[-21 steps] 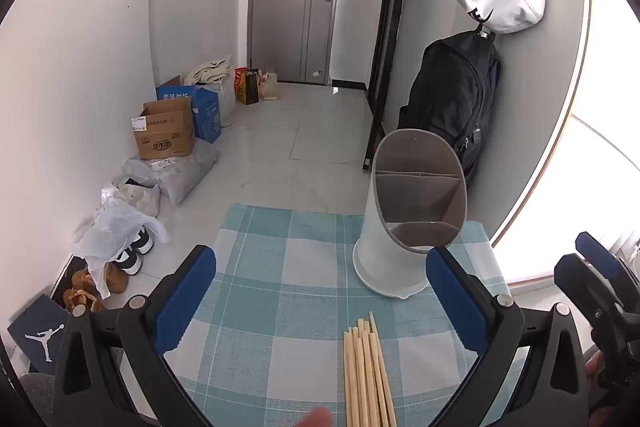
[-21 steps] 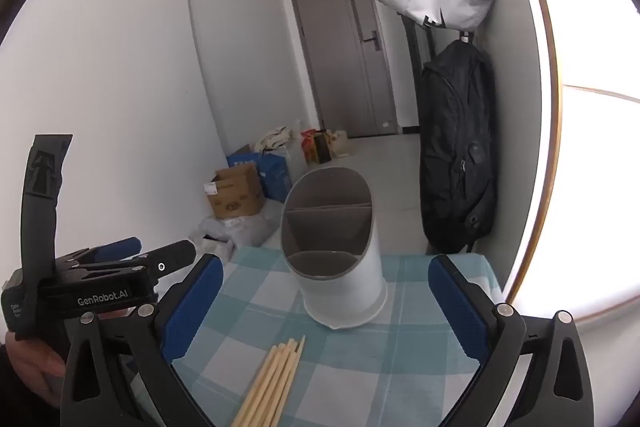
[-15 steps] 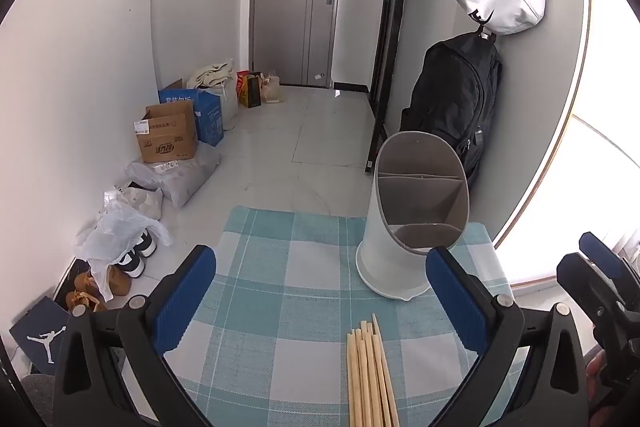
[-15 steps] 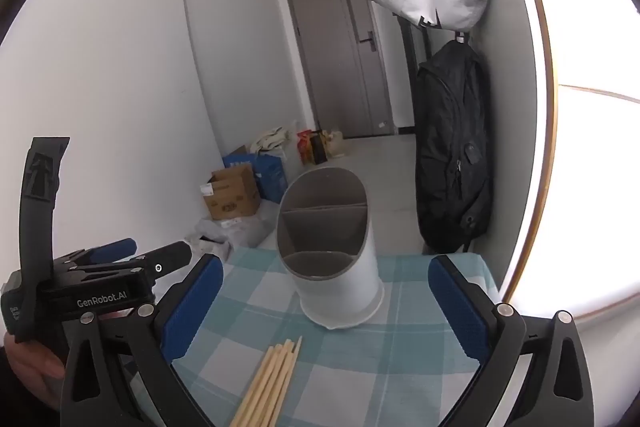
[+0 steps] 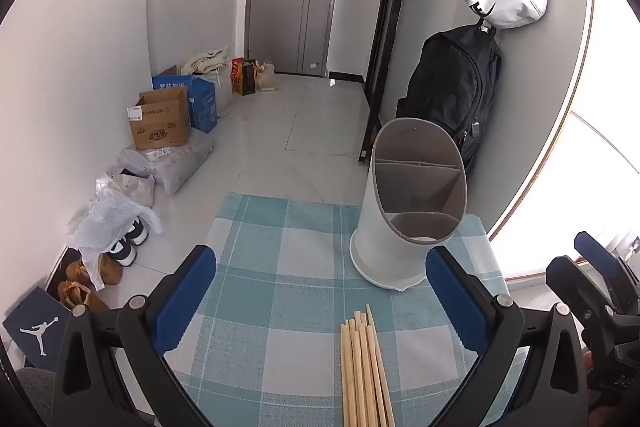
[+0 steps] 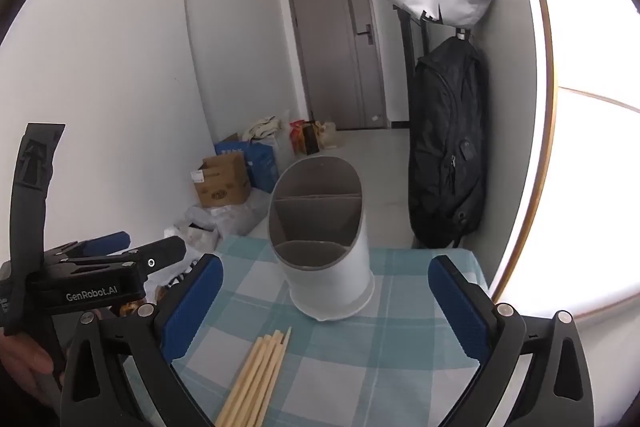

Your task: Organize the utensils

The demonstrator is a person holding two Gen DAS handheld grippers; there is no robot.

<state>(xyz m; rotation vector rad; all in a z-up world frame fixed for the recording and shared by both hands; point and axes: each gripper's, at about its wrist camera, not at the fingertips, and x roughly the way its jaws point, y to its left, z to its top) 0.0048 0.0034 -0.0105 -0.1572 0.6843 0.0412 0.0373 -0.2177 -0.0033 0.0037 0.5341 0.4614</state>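
On your far left, shoes [image 5: 120, 255] and cardboard boxes [image 5: 162, 123] sit on the floor, well clear of the job. Your left tool [image 5: 320, 301] hangs over the near edge of the checked worktop [image 5: 280, 255], tipped downward, its blue pads spread wide and gripping nothing. That wide spread suits the start of a pick. Between those pads lies the bundle of chopsticks [image 5: 364, 363], flat on the cloth, tips pointing away from you toward the holder. Lying side by side like that, they can probably be pinched as a group from above.

Further right stands the white utensil holder [image 5: 404, 211], upright near the far right corner, its slanted mouth facing you and its divided compartments bare. That slant likely makes dropping the sticks in from your side easier.

Your right tool [image 6: 324, 303] is also released and empty, framing the holder, with the chopsticks low between its pads. Nothing has been sorted yet.
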